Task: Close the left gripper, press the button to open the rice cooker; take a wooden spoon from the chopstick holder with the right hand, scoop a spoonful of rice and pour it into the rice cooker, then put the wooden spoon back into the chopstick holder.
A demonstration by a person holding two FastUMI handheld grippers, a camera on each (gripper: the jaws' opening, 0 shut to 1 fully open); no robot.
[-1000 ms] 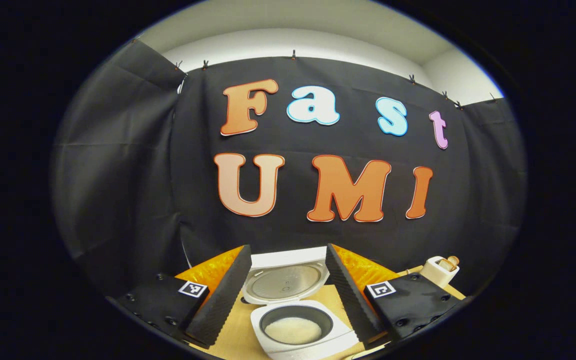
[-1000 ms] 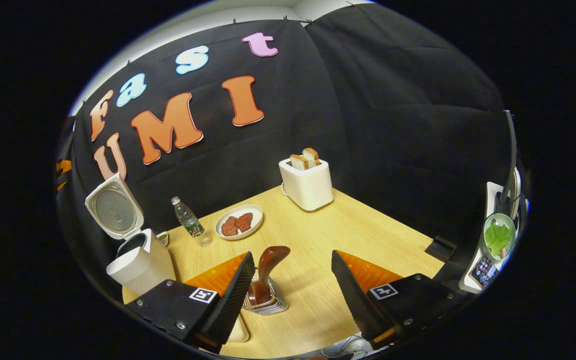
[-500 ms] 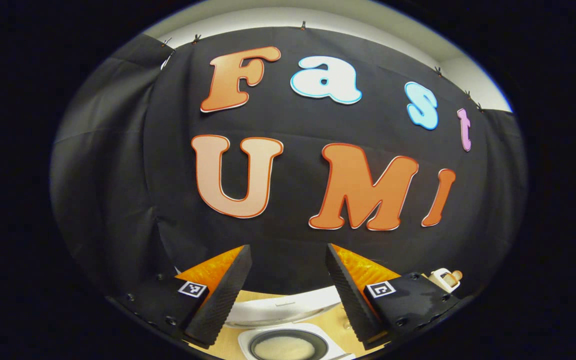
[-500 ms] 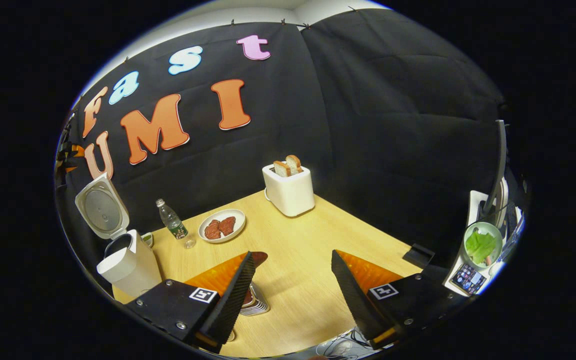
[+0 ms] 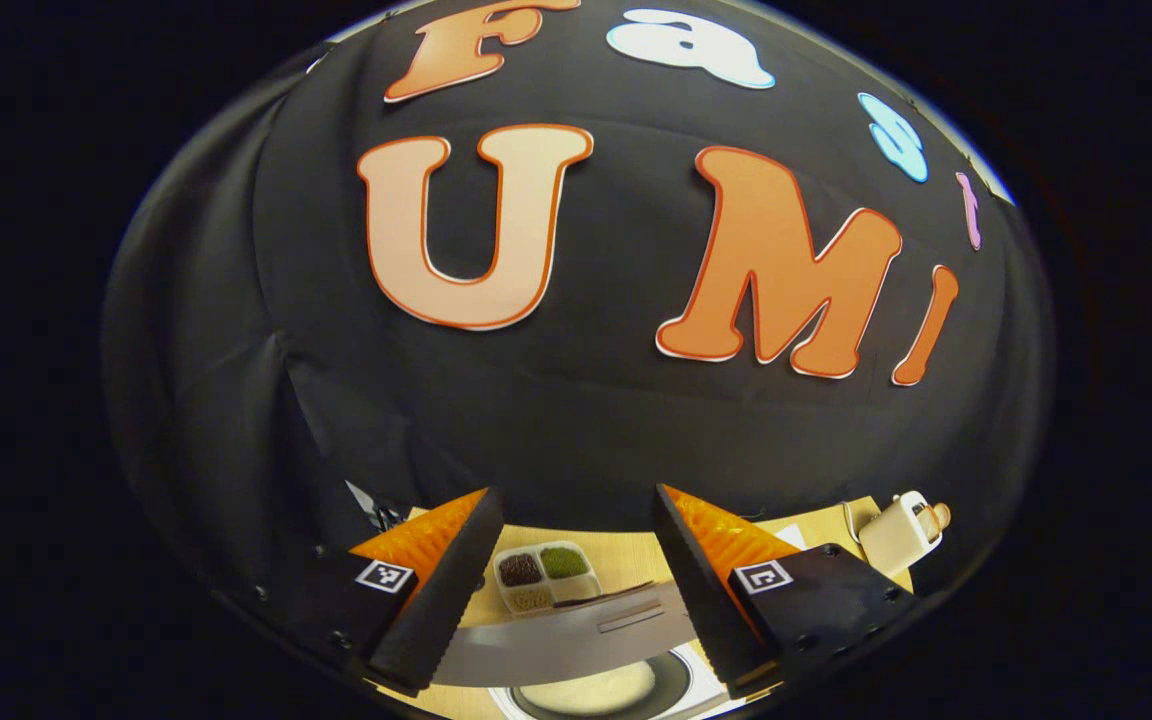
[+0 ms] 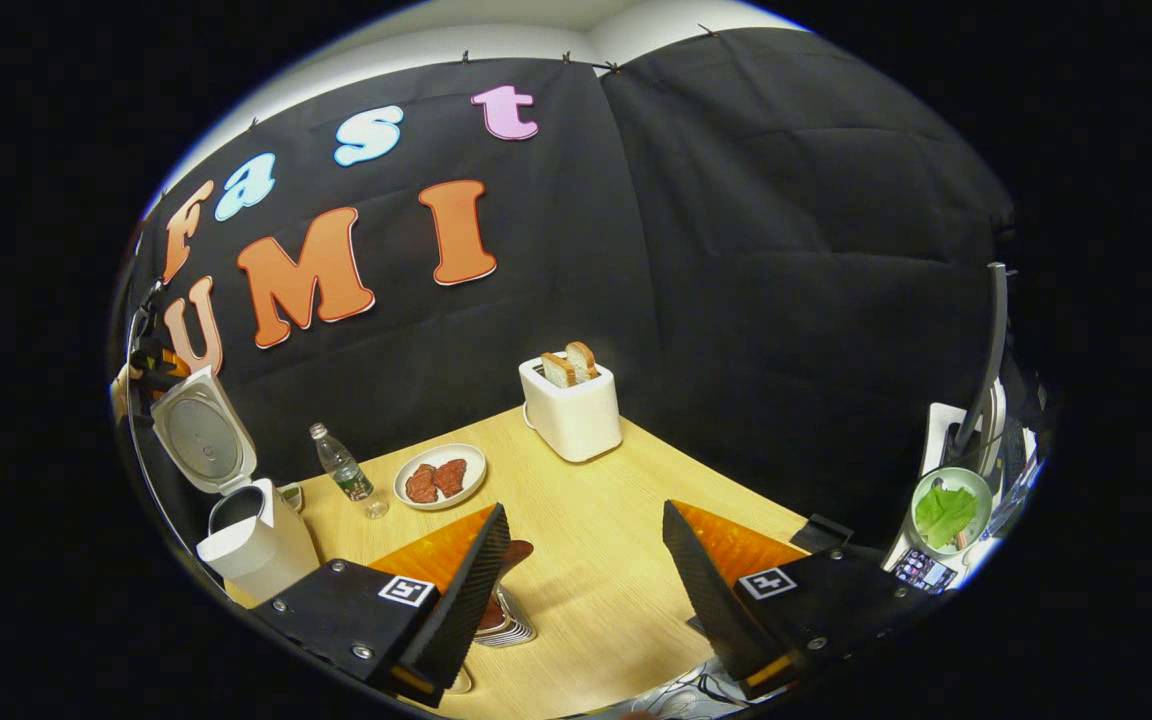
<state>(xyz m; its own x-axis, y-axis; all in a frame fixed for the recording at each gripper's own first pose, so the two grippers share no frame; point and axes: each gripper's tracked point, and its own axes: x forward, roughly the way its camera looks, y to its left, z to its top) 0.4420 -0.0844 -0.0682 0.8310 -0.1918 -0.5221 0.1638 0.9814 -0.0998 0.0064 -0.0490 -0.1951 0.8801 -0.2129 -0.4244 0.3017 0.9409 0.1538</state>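
Wooden spoon (image 6: 508,556) beside right gripper (image 6: 584,565)

The surface (image 6: 616,560) is showing pale matt wood grain, while the rice cooker (image 6: 256,545) is looking like smooth white plastic.

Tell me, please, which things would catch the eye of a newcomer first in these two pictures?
In the right gripper view, the white rice cooker stands at the table's left edge with its lid swung up. A white toaster with two bread slices stands at the back, near a plate of meat. Low down, the open right gripper hangs above the dark wooden spoon in its holder.
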